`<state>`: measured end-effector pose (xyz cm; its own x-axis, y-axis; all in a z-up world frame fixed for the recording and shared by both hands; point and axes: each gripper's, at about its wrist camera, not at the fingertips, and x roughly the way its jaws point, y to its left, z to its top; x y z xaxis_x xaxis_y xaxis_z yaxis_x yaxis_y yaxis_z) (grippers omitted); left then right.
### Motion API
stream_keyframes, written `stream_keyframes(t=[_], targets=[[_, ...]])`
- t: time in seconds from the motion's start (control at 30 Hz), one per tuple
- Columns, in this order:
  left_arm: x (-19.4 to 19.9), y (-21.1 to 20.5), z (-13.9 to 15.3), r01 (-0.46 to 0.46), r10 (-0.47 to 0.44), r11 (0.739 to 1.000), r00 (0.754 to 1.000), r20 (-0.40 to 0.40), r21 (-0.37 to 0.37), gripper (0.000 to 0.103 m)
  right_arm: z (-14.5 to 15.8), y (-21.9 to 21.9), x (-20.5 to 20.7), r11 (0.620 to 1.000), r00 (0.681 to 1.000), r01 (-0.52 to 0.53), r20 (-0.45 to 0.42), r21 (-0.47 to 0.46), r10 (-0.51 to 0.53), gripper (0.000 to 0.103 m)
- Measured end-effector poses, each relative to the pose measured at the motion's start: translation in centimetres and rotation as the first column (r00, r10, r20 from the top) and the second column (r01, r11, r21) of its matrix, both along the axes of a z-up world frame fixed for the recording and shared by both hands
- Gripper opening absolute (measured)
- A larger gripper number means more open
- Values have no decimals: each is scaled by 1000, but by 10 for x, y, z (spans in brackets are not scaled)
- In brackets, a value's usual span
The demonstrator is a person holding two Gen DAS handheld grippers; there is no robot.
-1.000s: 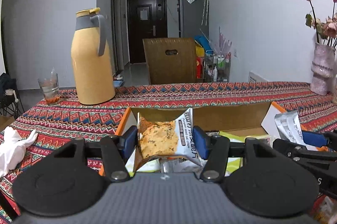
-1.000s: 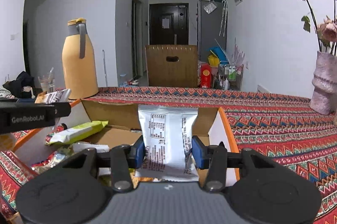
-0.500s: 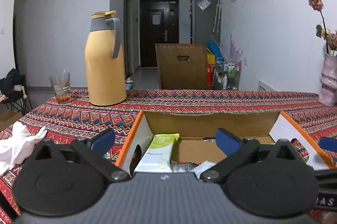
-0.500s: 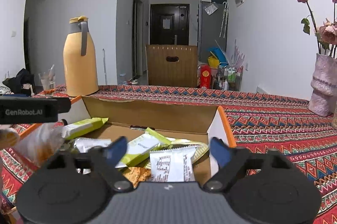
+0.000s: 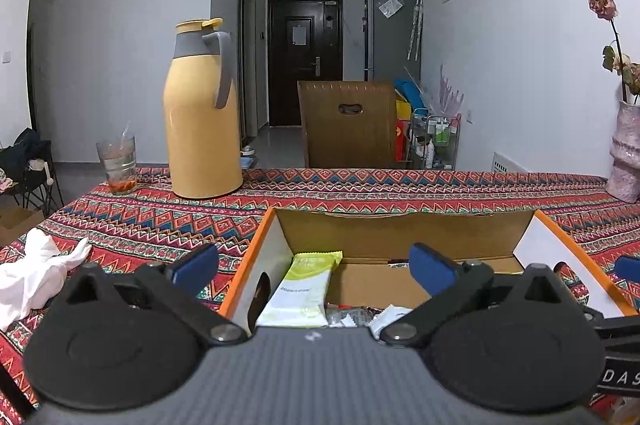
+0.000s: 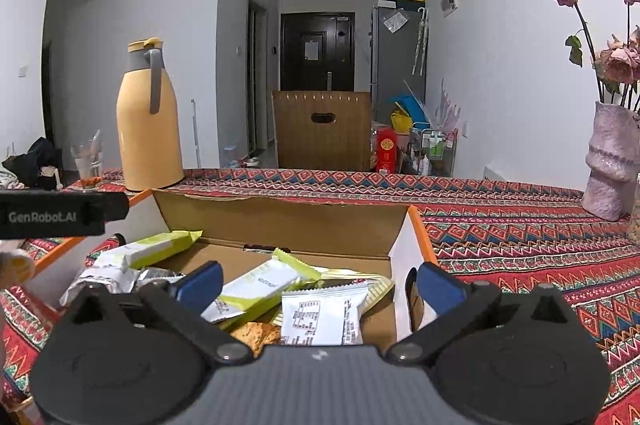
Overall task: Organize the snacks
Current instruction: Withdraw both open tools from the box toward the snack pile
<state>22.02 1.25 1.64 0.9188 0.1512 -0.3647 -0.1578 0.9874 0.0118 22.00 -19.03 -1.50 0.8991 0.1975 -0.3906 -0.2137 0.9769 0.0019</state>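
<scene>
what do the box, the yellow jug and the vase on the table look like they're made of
Box: corrugated cardboard, matte brown inside, with a ragged top edge. Yellow jug: probably plastic or painted metal, smooth satin shell, grey handle. Vase: likely ceramic or plaster, a rough, speckled pink surface.

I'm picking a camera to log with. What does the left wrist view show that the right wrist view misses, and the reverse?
Only the left wrist view: a crumpled white cloth on the tablecloth. Only the right wrist view: a white packet with printed text and a cookie packet in the box. Both: the orange-edged box, yellow flask, drinking glass, pink vase, and an open, empty hand-held gripper.
</scene>
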Motion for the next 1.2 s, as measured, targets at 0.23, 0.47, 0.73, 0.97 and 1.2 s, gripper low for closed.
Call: stream_keyframes(t=[0.23, 0.47, 0.73, 0.97, 1.2], targets=[[0, -2, 3, 1, -1, 1000, 1000, -3, 7, 103, 6, -1, -2, 1000, 1000, 15, 20, -2, -15, 103], [-19, 0, 25, -1, 1, 1000, 1000, 30, 0, 103, 23, -5, -14, 1000, 999, 23, 45, 3, -23, 103], [-57, 6, 35, 11, -11, 1000, 999, 32, 11, 103, 35, -10, -45, 1000, 998, 18, 64, -7, -18, 103], [-89, 16, 26, 21, -21, 1000, 1000, -2, 15, 103, 34, -16, -76, 1000, 999, 16, 52, -26, -14, 103], [-117, 28, 2, 33, -32, 999, 998, -57, 20, 103, 18, -25, -104, 999, 1000, 20, 7, -26, -20, 103]])
